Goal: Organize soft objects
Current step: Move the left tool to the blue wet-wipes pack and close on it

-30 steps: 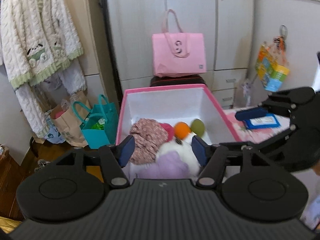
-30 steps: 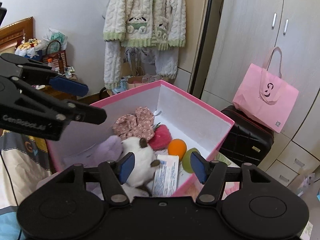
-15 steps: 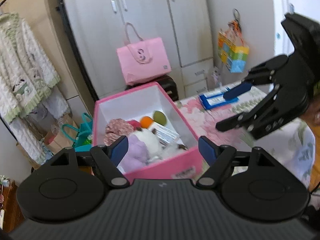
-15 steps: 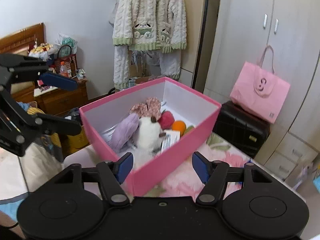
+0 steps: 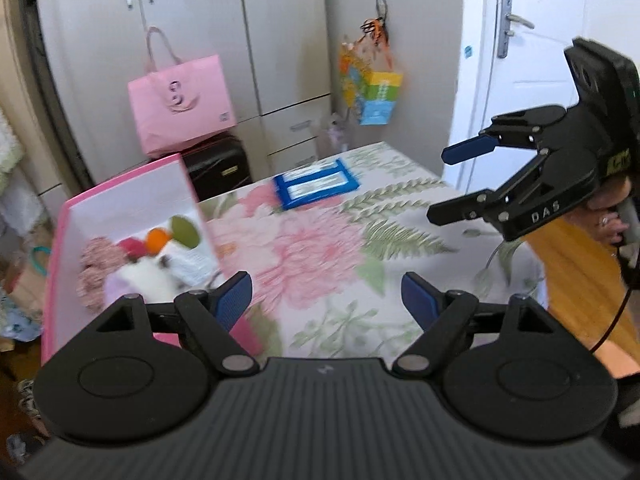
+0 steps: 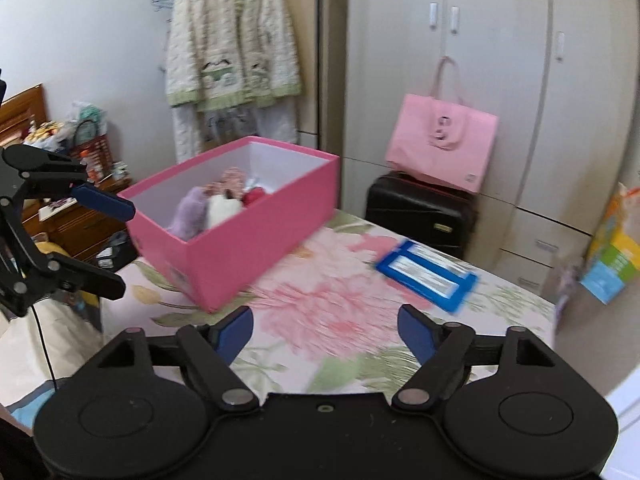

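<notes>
Both grippers are hovering with fingers spread wide and nothing between them: the left gripper (image 5: pixel 327 295) and the right gripper (image 6: pixel 325 330), above a flower-print tabletop (image 6: pixel 340 320). Beyond them, a pink box (image 6: pixel 256 236) is sitting near the table's left edge, holding soft toys (image 6: pixel 212 208). A blue packet (image 6: pixel 427 274) is lying well apart, toward the far edge.

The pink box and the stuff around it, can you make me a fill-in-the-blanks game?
1. The soft toys lie inside the ____ box.
2. The blue packet lies on the flowered ____.
3. The pink bag sits on a ____ suitcase.
4. The left gripper and right gripper are both ____.

Missing words: pink; tablecloth; black; open
</notes>
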The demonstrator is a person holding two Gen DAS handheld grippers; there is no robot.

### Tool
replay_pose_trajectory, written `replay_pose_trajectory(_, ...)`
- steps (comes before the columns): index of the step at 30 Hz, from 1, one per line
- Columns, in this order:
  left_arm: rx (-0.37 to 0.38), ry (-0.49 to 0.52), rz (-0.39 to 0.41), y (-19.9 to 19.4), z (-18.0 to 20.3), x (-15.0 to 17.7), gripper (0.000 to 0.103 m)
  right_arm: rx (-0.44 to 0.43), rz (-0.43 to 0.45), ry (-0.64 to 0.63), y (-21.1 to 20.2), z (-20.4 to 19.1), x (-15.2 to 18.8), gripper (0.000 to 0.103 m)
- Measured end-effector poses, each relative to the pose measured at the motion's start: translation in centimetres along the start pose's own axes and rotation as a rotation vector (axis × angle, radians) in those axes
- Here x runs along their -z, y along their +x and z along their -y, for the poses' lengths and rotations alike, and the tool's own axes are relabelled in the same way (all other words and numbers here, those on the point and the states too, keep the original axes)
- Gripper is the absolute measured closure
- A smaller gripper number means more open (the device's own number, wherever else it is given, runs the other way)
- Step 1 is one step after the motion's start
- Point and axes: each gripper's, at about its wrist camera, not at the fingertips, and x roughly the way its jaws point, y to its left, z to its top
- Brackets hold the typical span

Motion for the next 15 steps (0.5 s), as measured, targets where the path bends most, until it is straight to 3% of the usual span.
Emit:
replay_pose_trajectory(7,0.087,-0.068,0.026,4.7,1.1,-2.5,0.018,0.025,0.066,0.003,0.0,4.0,2.2,0.014)
replay_pose_trajectory(10,0.095,-0.107,0.049,6.9,1.0,-3.6,0.018,0.077,0.044,-0.003,1.5,5.3,2.7,0.014)
replay_pose_trajectory(15,0.154,-0.187,0.037,10.9,0.6,-5.7,0.018,0.084,0.053,-0.016,3.9,7.2,3.0,0.015)
